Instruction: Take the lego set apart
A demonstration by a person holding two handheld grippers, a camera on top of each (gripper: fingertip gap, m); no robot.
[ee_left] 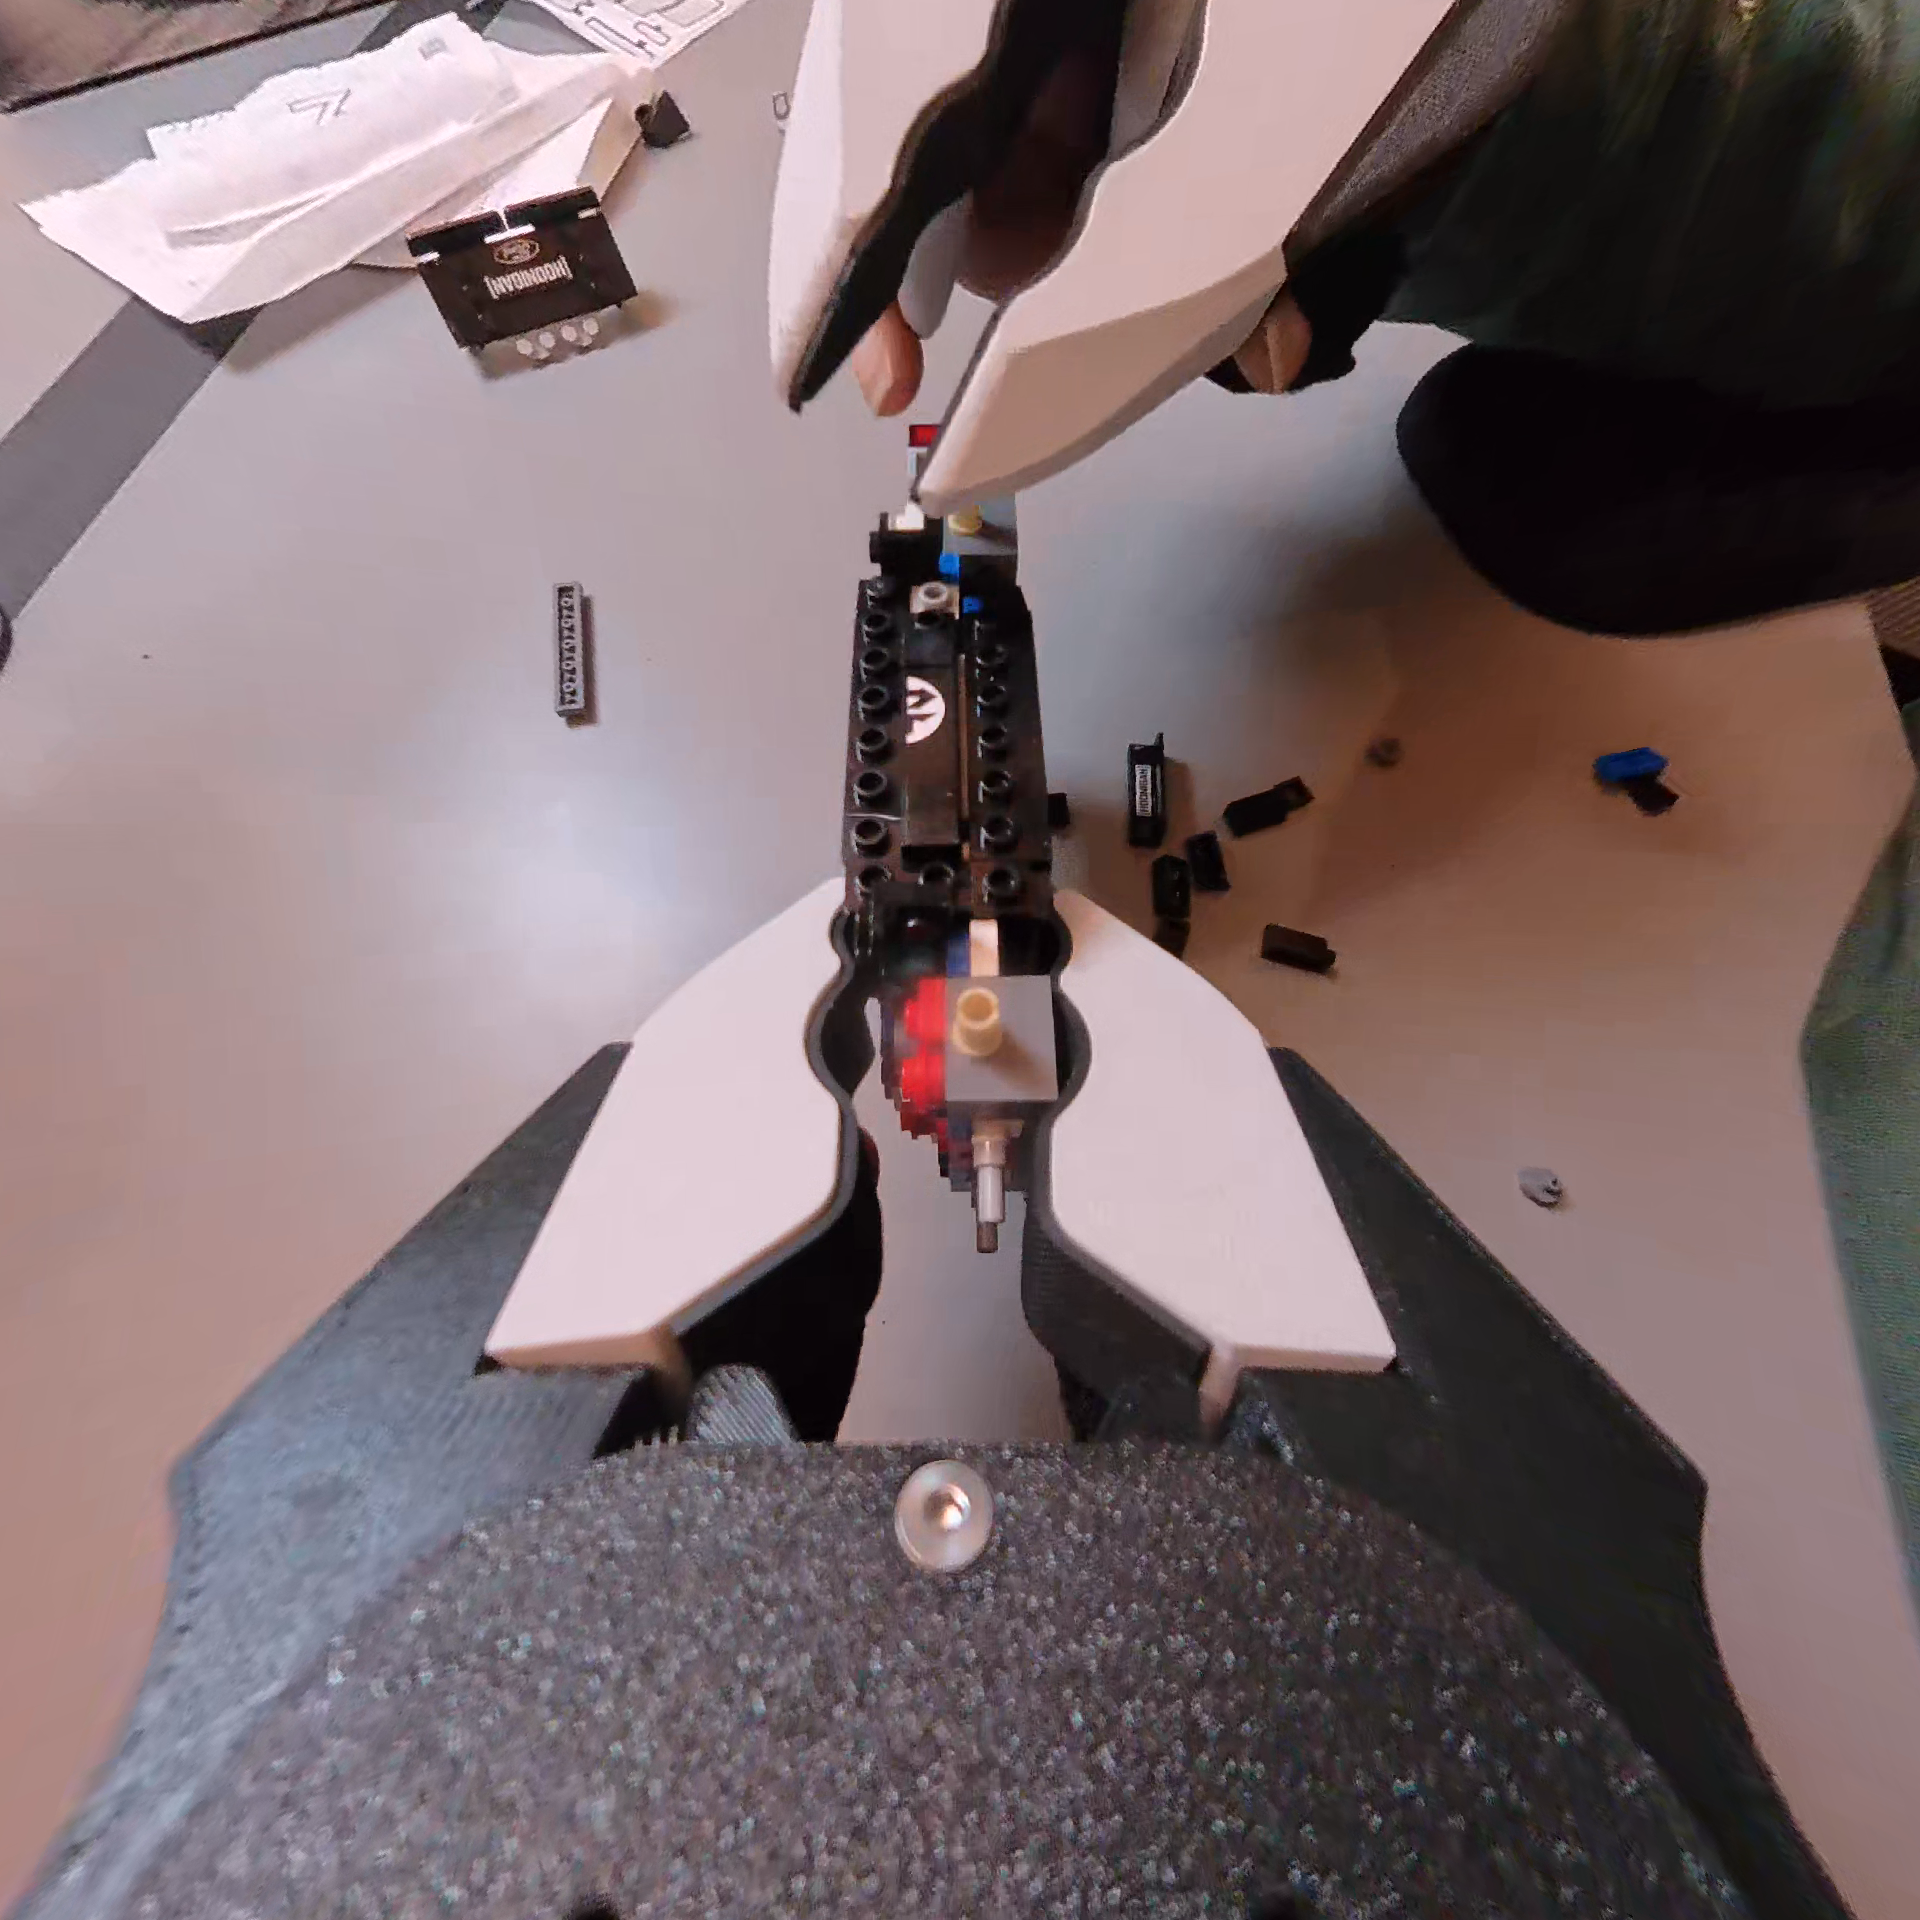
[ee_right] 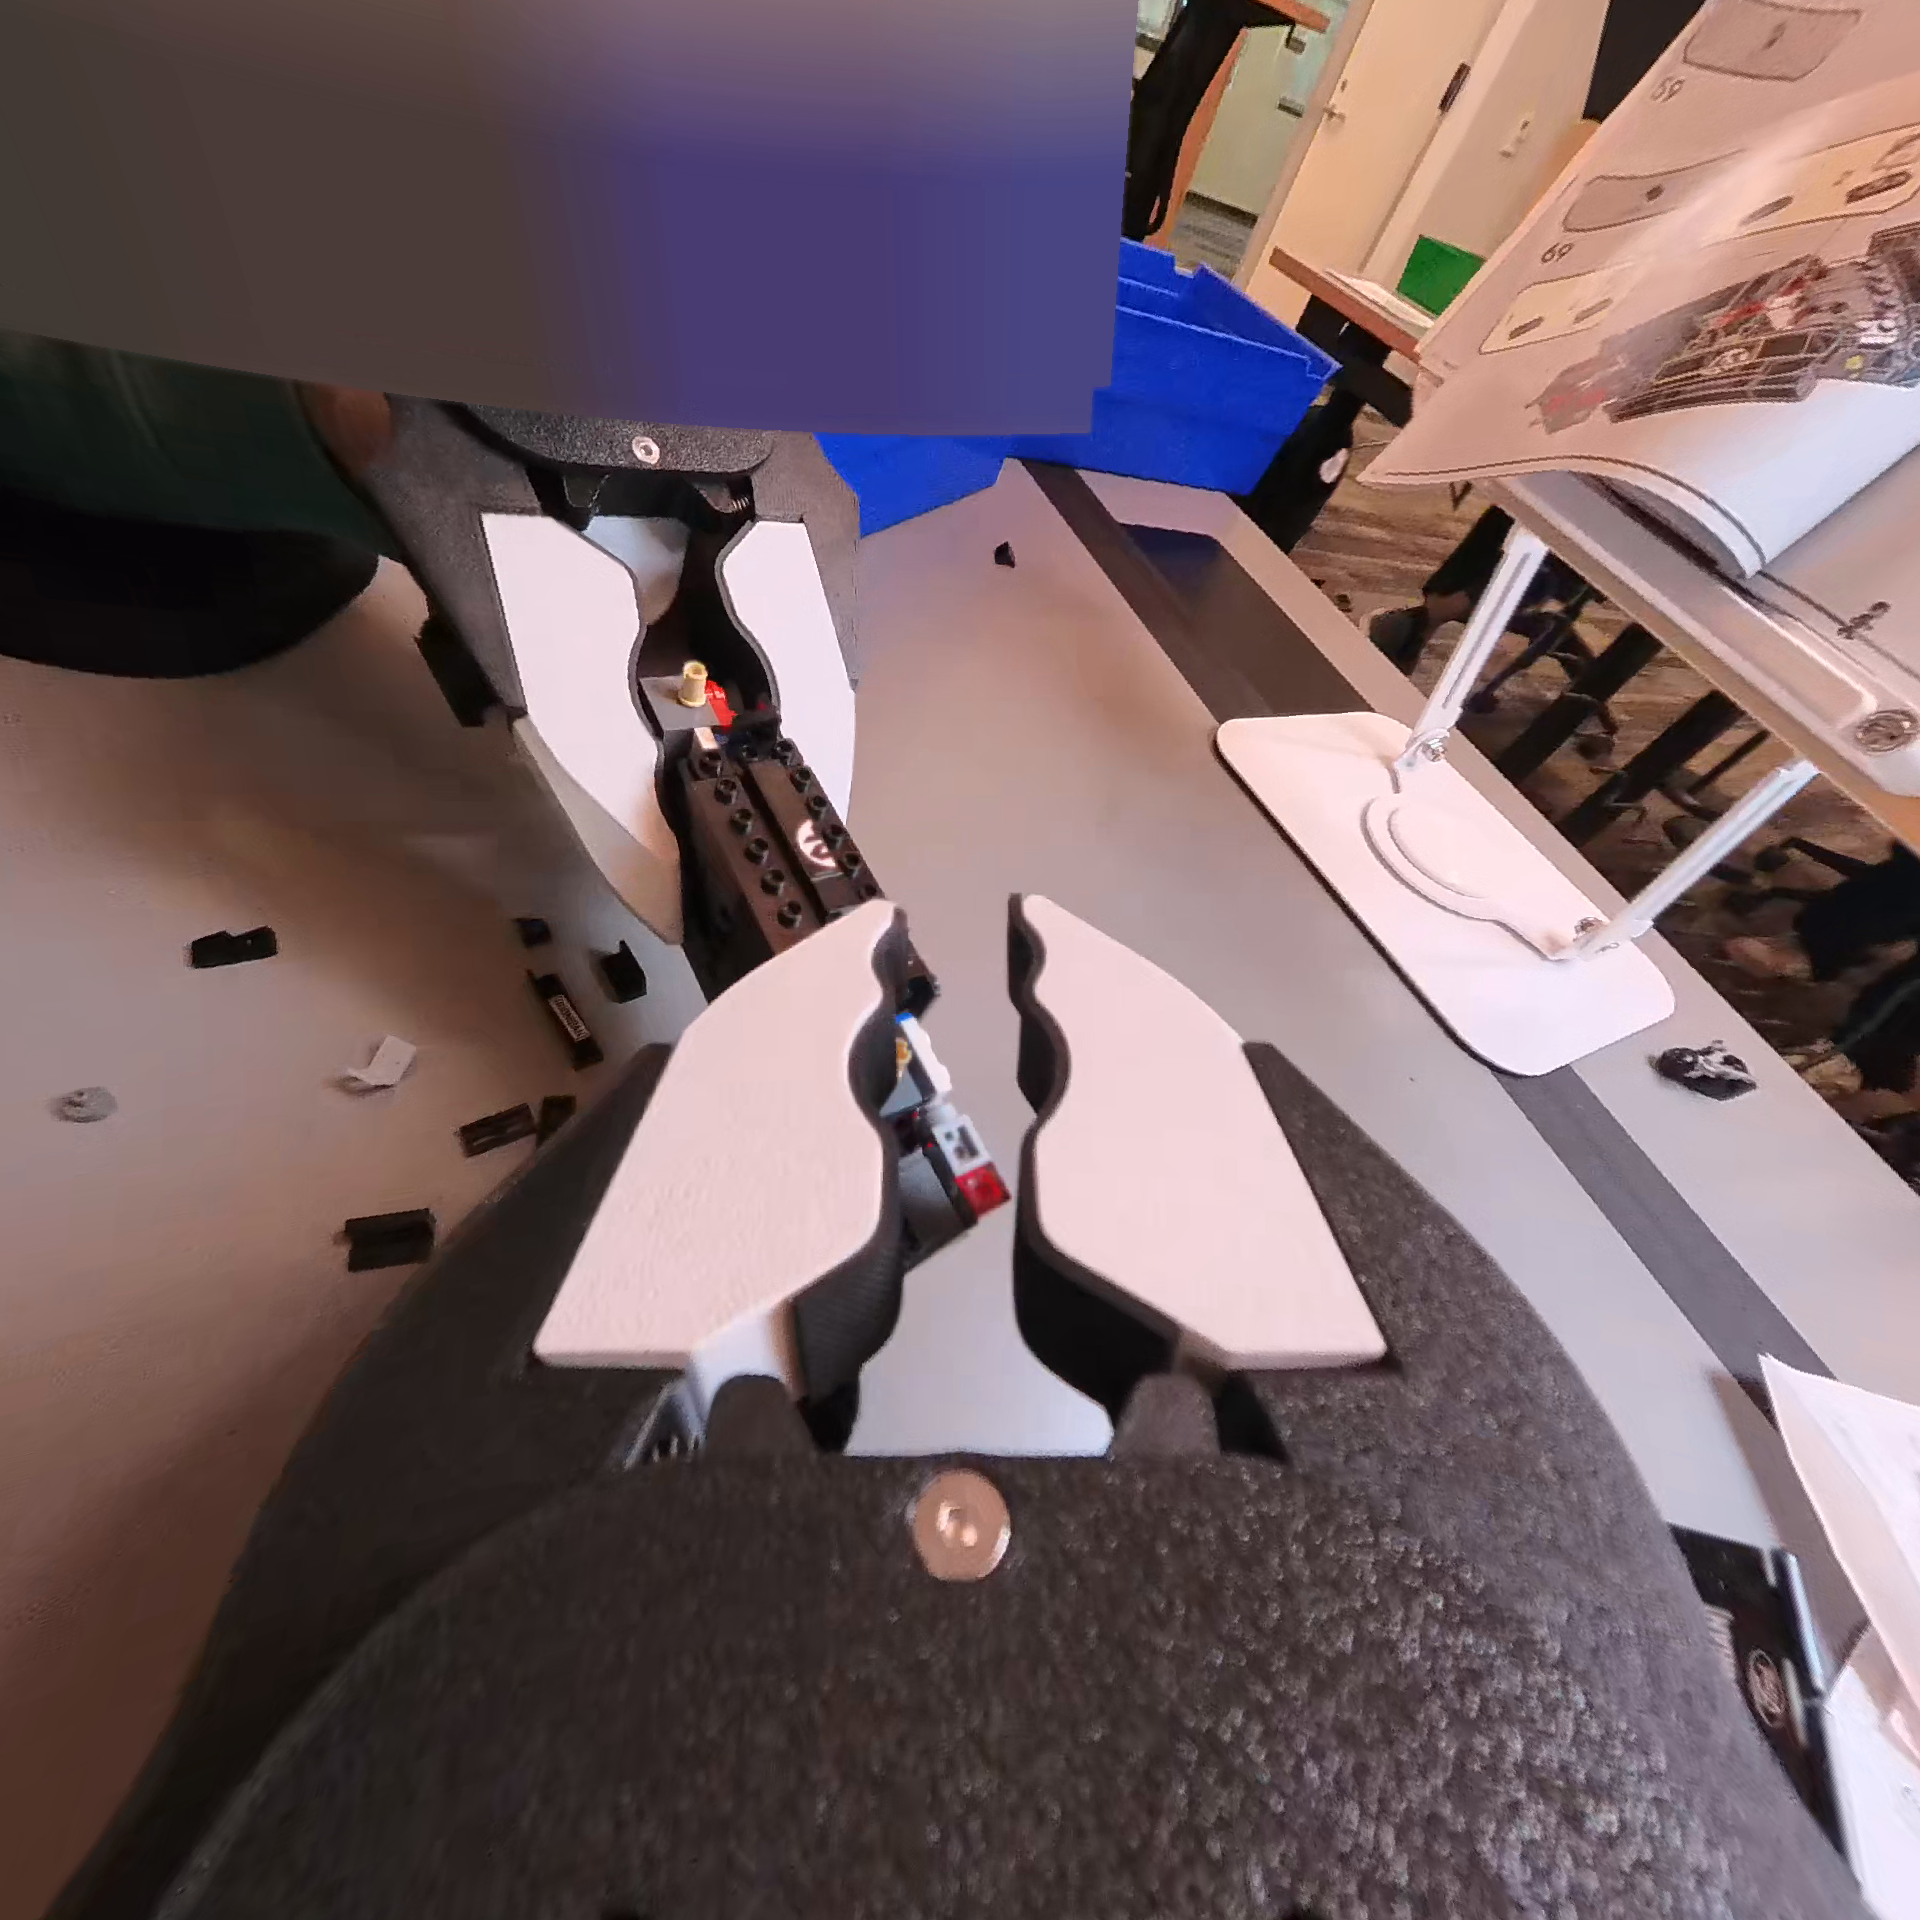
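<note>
The left gripper's (ee_left: pixel 951 997) white fingers pinch the near end of a long black lego car chassis (ee_left: pixel 940 748) lying on the grey counter (ee_left: pixel 416 935). The right gripper's (ee_right: pixel 956 971) fingers are spread over the chassis's far end. Loose black bricks (ee_left: pixel 1205 862), some with white lettering, lie beside it, an open instruction booklet (ee_right: pixel 1704 260) farther off.
</note>
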